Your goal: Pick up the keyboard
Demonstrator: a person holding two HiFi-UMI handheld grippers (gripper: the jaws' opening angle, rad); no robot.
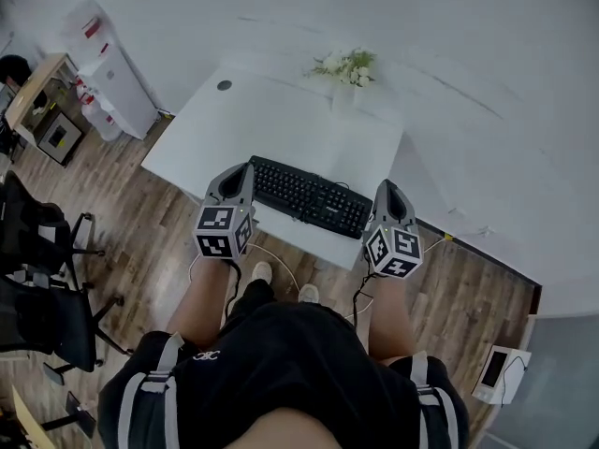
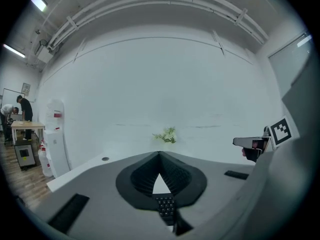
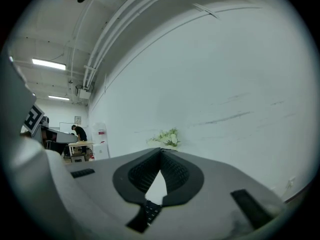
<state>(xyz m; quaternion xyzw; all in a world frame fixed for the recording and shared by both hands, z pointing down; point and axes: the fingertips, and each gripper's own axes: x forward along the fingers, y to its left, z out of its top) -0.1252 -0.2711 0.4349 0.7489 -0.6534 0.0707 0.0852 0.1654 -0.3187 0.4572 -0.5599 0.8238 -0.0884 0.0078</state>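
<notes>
At the far left of the head view, black office chairs (image 1: 37,279) stand on the wood floor and a white water dispenser (image 1: 112,78) stands against the wall.

The left gripper (image 1: 245,171) hangs over the front left part of the white counter (image 1: 253,120), its tip just at the left end of the black keyboard (image 1: 309,195). In the left gripper view its ribbed fingers (image 2: 142,176) meet at the tips, leaving only a narrow triangular gap behind them. Nothing is clamped there; a strip of keys (image 2: 165,206) shows below through that gap.

The keyboard lies flat on the counter near its front edge, running between the two grippers. Behind it, by the back edge, stands a vase of white flowers (image 1: 346,65).

The right gripper (image 1: 387,190) sits at the keyboard's right end, just beside it. Whether it touches the keyboard cannot be told. Its fingers (image 3: 142,171) are likewise closed tip to tip, holding nothing, with keys (image 3: 149,211) visible beneath their base.
</notes>
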